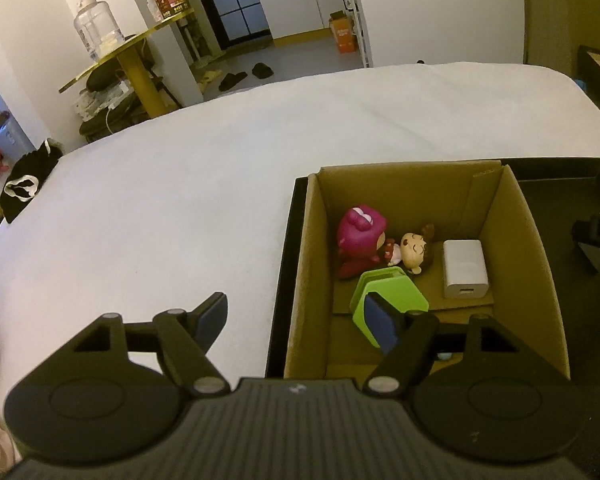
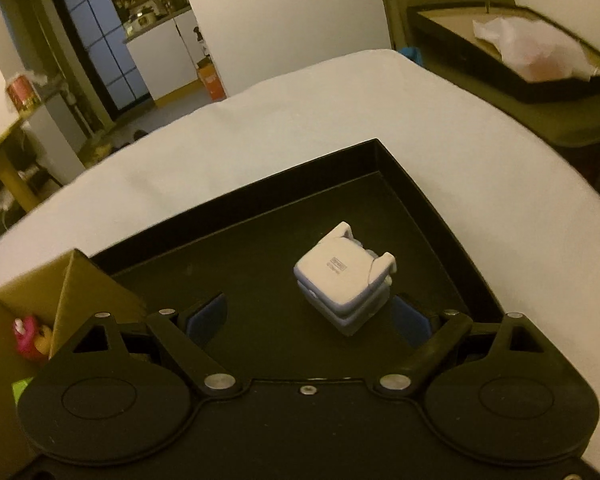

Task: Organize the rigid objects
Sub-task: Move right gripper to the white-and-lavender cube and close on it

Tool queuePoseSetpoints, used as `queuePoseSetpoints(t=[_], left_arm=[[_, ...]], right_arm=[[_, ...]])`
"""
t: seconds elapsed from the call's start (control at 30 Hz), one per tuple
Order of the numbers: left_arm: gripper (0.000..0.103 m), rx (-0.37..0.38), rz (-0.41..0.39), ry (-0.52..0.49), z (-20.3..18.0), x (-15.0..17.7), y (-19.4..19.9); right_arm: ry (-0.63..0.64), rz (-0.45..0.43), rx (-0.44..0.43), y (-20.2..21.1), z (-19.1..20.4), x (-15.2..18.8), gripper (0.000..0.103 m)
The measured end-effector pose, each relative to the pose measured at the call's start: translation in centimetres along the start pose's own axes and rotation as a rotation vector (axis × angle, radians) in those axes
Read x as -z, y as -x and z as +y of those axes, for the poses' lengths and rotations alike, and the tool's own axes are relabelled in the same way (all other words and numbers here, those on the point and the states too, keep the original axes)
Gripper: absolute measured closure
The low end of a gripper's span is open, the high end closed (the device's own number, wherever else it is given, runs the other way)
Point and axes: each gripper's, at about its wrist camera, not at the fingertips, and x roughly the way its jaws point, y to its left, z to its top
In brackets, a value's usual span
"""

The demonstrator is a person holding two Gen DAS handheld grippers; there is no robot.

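Sitting on the white bed, a shallow black tray [image 2: 440, 216] holds a brown cardboard box [image 1: 532, 264] with a pink toy figure [image 1: 360, 240], a small doll [image 1: 414, 250], a green box [image 1: 384, 292] and a white charger cube [image 1: 464, 268]. The left gripper [image 1: 298, 320] and right gripper [image 2: 310, 320] both have jaws spread wide. A white and blue cube [image 2: 346, 280] rests on the tray between the right fingers.

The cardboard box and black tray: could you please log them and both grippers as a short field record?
surface: white bed
tray: black, on bed
box: cardboard, in tray
box contents: pink figure, doll, white charger, green container
tray floor: white cube
left gripper: open, empty
right gripper: open, near cube
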Motion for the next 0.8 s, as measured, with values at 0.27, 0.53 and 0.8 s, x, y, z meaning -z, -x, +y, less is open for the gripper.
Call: queuePoseSetpoints(t=[0.27,0.53,0.8], left_arm=[[0.029,-0.027,0.003,0.011,0.5,0.1,0.1],[0.029,-0.057,-0.03,-0.022,0.1,0.3,0.3],[0.029,-0.055,-0.035,-0.012,0.3,0.1,0.6]], right_arm=[[-0.003,0.011,0.048,-2.5,0.9,-0.1,0.018],[0.113,-0.007,0.124,-3.0,2.1,0.4,0.059],[0.144,-0.019,0.11,-0.8,1.6,0.8,0.06]])
